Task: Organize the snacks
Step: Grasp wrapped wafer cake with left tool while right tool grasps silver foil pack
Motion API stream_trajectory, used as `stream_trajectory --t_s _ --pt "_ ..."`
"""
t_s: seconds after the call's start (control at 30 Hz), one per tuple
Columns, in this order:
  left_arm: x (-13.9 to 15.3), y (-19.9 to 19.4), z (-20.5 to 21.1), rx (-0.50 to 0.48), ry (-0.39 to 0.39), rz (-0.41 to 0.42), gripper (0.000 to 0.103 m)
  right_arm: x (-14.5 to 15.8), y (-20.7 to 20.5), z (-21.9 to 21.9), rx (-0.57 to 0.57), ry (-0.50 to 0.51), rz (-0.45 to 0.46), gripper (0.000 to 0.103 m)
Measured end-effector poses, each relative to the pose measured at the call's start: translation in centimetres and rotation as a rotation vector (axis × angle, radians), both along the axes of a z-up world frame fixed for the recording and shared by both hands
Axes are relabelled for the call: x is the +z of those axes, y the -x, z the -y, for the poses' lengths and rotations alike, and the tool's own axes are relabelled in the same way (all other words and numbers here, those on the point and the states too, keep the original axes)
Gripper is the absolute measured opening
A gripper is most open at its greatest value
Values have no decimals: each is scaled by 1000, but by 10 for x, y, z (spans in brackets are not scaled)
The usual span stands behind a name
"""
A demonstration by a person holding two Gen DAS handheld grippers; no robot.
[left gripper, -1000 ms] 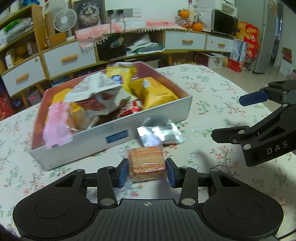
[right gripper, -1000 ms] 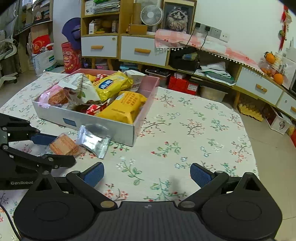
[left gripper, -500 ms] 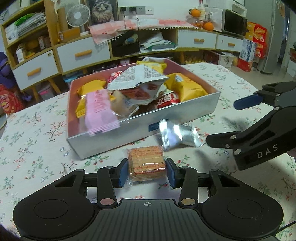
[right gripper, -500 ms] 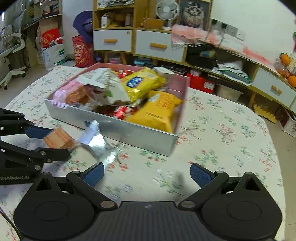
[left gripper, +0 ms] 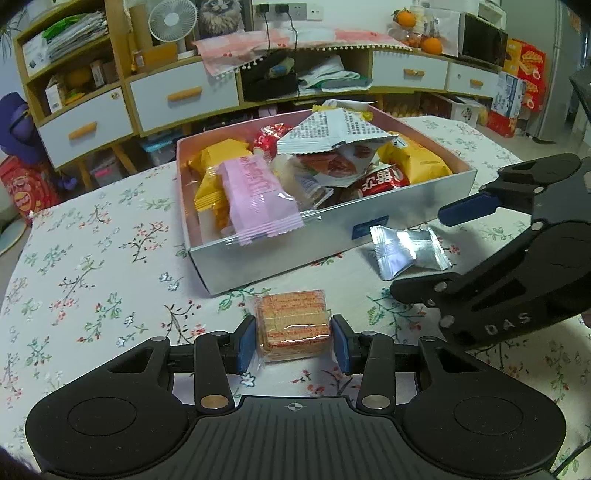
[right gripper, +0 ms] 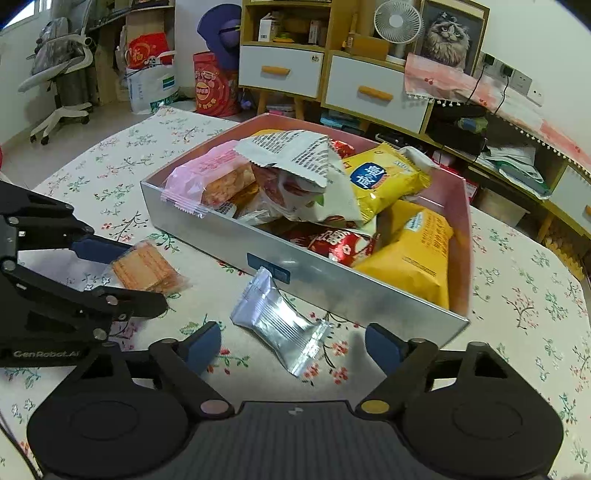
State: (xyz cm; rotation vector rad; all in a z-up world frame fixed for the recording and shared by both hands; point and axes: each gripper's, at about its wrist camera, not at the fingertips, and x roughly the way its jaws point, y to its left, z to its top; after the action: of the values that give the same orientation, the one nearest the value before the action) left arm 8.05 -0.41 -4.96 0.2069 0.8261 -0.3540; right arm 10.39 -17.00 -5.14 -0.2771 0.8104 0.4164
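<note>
An orange cracker packet [left gripper: 291, 317] hangs just above the floral tablecloth, and my left gripper [left gripper: 294, 341] is shut on it; in the right wrist view that left gripper [right gripper: 142, 277] sits at the left with the same cracker packet [right gripper: 144, 267]. A silver foil packet [right gripper: 280, 325] lies on the cloth in front of the silver box [right gripper: 351, 291]. My right gripper [right gripper: 293, 347] straddles it, jaws closing, pads not touching it. In the left wrist view the right gripper [left gripper: 421, 254] brackets the foil packet [left gripper: 406, 251]. The box [left gripper: 277, 258] is heaped with several snack bags.
A pink wafer bag [left gripper: 258, 195] overhangs the box's near wall. Low cabinets with white drawers [left gripper: 184, 96] and a fan [left gripper: 168, 18] stand behind the table. The tablecloth [left gripper: 92, 258] stretches bare to the left of the box.
Both grippers slid across the table along the box front. The right gripper came up around the silver packet and its jaws narrowed. The left gripper kept its hold on the cracker packet.
</note>
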Motion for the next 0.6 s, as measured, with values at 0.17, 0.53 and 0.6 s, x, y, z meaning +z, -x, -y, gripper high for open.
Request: stream_trajectory --t_s 0.17,0.53,0.6 --pt "0 -1 -4 1 3 -1 40 0 -4 -5 1 -6 9 40" --pt "-1 -4 -11 5 6 -2 40 4 -1 -11 45 -8 18 6" --pt "-1 -4 -13 3 5 -1 40 6 0 -12 38 -3 18 5"
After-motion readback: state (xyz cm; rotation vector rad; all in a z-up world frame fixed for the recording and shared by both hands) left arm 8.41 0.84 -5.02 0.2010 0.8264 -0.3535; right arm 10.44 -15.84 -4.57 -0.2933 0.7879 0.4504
